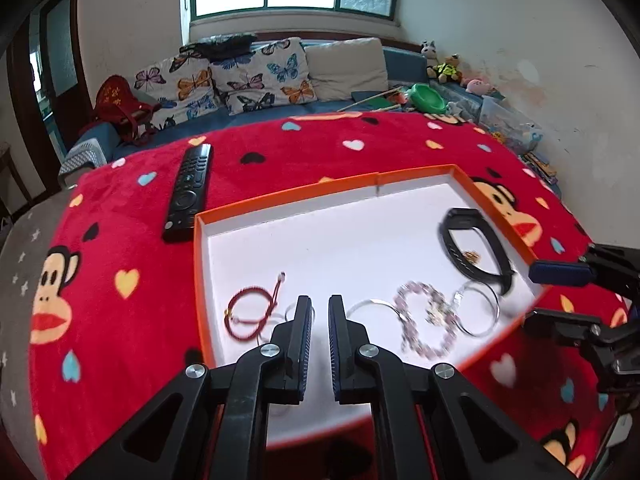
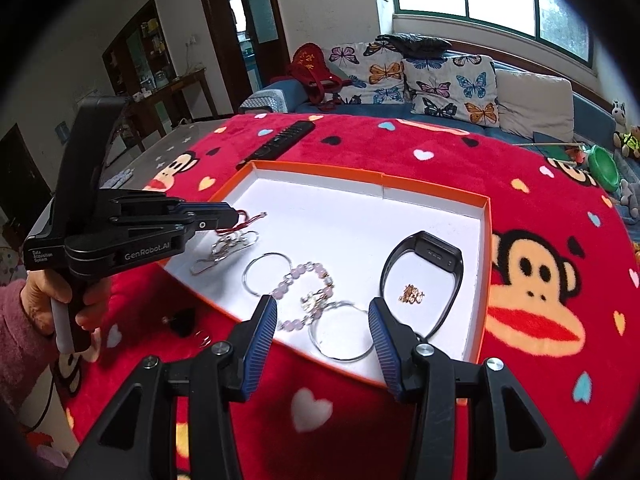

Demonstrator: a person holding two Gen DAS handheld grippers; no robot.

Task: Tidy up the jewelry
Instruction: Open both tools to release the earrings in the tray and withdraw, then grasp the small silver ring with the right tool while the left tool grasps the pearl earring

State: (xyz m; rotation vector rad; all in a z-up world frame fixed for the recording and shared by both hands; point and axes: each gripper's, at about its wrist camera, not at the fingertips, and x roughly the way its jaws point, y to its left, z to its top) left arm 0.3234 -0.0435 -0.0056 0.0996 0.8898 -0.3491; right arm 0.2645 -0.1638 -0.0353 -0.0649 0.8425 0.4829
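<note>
An orange-rimmed white tray [image 1: 280,200] [image 2: 486,248] holds the jewelry. In it lie a red cord bracelet [image 1: 244,316], silver bangles [image 1: 478,312] [image 2: 266,274], a pink bead bracelet [image 1: 428,320] [image 2: 306,296], a black band [image 1: 476,248] [image 2: 424,276] and a small gold piece [image 2: 412,293]. My left gripper [image 1: 320,312] [image 2: 234,216] hovers over the tray's left end near the red cord, its jaws a narrow gap apart with nothing seen between them. My right gripper [image 2: 322,316] [image 1: 532,292] is open over the near edge, above a silver bangle [image 2: 340,332].
The tray sits on a red monkey-print blanket [image 1: 320,152]. A black remote [image 1: 188,192] [image 2: 280,142] lies beside the tray's far left corner. A small spring and a black item [image 2: 188,322] lie on the blanket near the tray. A sofa with cushions [image 1: 248,76] stands behind.
</note>
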